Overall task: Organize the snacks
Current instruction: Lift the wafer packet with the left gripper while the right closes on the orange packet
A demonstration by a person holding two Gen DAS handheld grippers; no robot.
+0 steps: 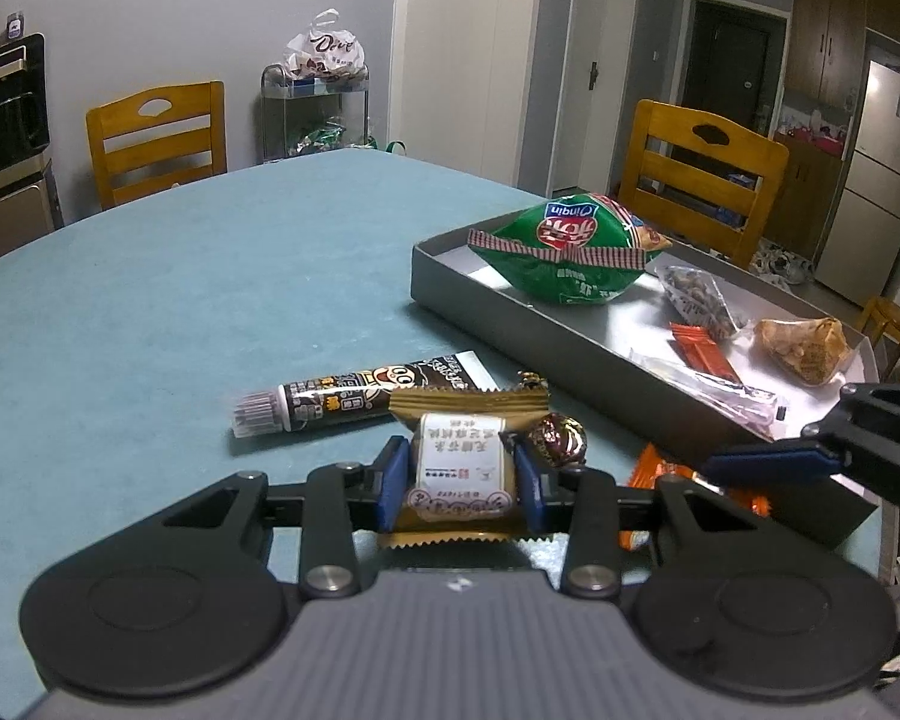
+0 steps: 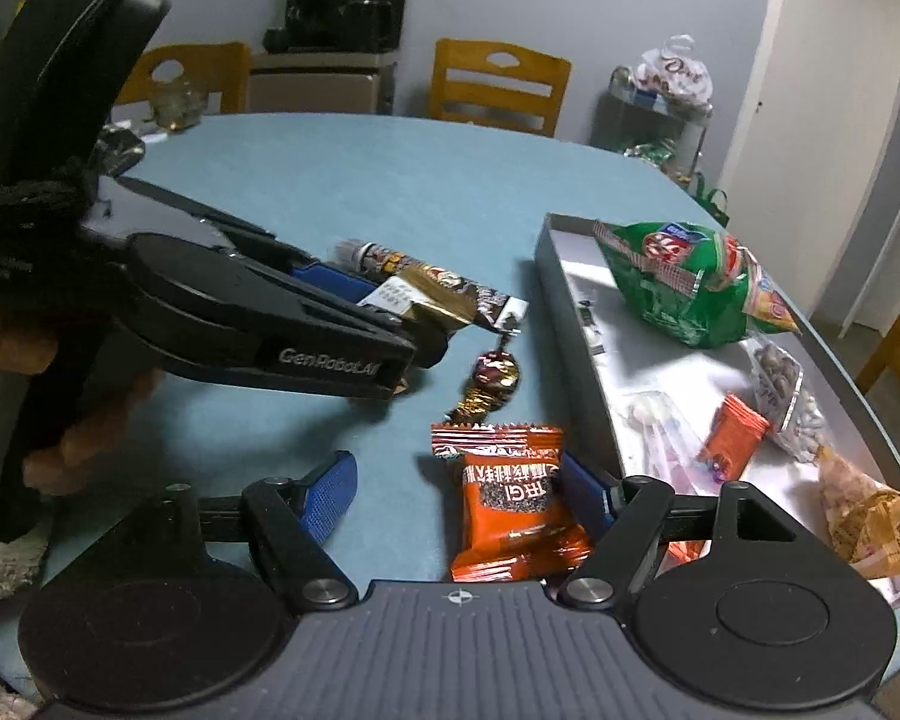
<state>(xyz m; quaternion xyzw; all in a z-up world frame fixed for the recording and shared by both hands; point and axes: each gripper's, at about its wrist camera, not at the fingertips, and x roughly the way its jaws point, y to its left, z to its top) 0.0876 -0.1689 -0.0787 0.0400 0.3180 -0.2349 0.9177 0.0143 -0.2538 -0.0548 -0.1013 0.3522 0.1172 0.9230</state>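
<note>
Left wrist view, items on the blue table [image 1: 180, 276]:

- Left gripper [image 1: 459, 480]: blue pads pinch a gold-wrapped snack [image 1: 462, 462] with a white label, one pad on each side of it. The packet sits low over the table, near the camera.
- Squeeze tube [image 1: 354, 396], dark with a cartoon print, lies flat on the table just behind the gold packet, cap pointing left.
- Round foil-wrapped chocolate [image 1: 558, 441], just right of the gold packet, on the table.
- Grey tray [image 1: 546, 336] to the right, holding a green bag [image 1: 570, 252] at its far end, a clear packet of nuts [image 1: 699, 300], a small orange sachet [image 1: 702, 354], and a tan wrapped snack [image 1: 807, 348].

Right wrist view:

- Right gripper [image 2: 456, 495]: fingers spread wide. An orange snack packet [image 2: 513, 510] lies on the table between them; the right pad [image 2: 585, 492] is against its edge, the left pad [image 2: 327, 495] stands well apart from it.
- The packet lies just beside the tray's near wall [image 2: 576, 324], outside the tray.
- A person's hand [image 2: 66, 438] holds the left gripper's handle at the left edge.
</note>
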